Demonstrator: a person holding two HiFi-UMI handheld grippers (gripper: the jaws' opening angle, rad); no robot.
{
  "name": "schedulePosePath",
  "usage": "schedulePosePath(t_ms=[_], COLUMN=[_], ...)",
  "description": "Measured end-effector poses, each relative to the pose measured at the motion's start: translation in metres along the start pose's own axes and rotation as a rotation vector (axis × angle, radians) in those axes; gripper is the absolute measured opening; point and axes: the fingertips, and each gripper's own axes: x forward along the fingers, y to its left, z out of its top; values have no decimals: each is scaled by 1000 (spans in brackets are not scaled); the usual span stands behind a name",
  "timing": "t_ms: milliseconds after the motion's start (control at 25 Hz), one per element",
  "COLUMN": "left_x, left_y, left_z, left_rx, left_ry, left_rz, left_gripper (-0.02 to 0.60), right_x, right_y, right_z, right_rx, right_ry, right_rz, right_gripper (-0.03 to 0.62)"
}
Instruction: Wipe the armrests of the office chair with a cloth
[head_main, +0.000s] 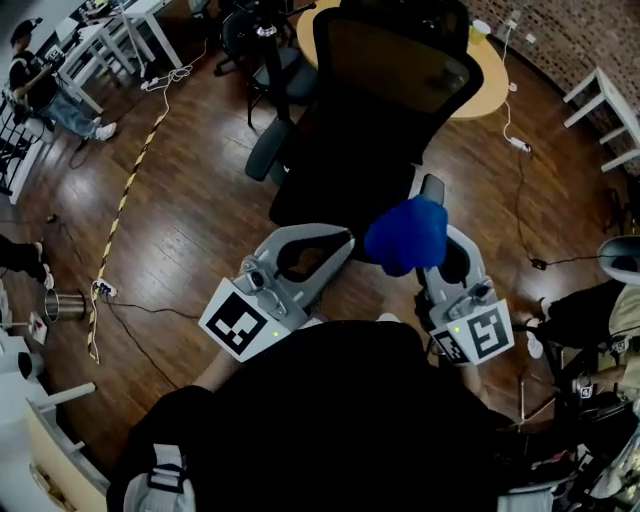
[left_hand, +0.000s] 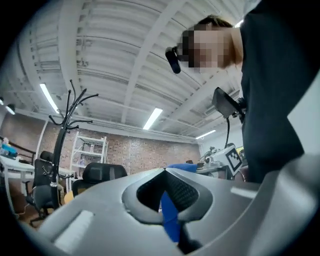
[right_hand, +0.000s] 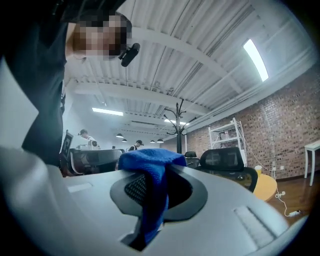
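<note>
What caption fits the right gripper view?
Right claw shut on a soft blue cloth, with a black mesh office chair beyond.

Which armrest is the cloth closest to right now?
The armrest at the head view's right, just beyond the cloth; the other armrest sticks out well to the left.

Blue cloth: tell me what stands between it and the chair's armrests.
Nothing visible does. The blue cloth, clamped in the right gripper, sits just short of the near armrest. The far armrest lies across the seat, also unblocked.
</note>
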Motion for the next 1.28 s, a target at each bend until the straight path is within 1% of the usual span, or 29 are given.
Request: schedulePosePath(t_ms=[80,160,240,320,400,560,720,880,1080,1200,1280], left_x=[9,12,8,-2,-9,-6,-7,-9,-18,-16,-14], left_y=[6,10,11,13,16,17,18,22,20,18,19], left_z=[4,3,-4,-8,-4,1,-4,-13,-17,-25,-26], left_rx=[20,9,-28,-89,-132,-115,-113,-126,-131,-135,-124], left_ry=[3,1,13,21,3,-17,2,9,24,32,44], left_rz=[2,11,19,27,30,34,31,44,42,46,50], left_gripper=[5,6,6,6,6,6,5,6,6,6,5], right_x=[-5,-7,-5,-1,3,4,6,8,6,5,9], right_y=[-8,-13,-14,-10,-6,-10,-14,-19,-9,-8,-7], right_z=[-3,-6,-8,-8,-5,-11,-20,-32,-37,-42,-39], right_rx=[-2,-15,-19,-33,-58,-71,-65,-46,-45,-54,-62], right_ry=[-1,-10,-9,-6,-17,-10,31,44,57,66,57], right_rz=[-26,-39,-53,-68,-87,-109,-120,-130,-136,-125,-110], right_gripper=[38,38,37,37,37,35,35,36,35,35,35])
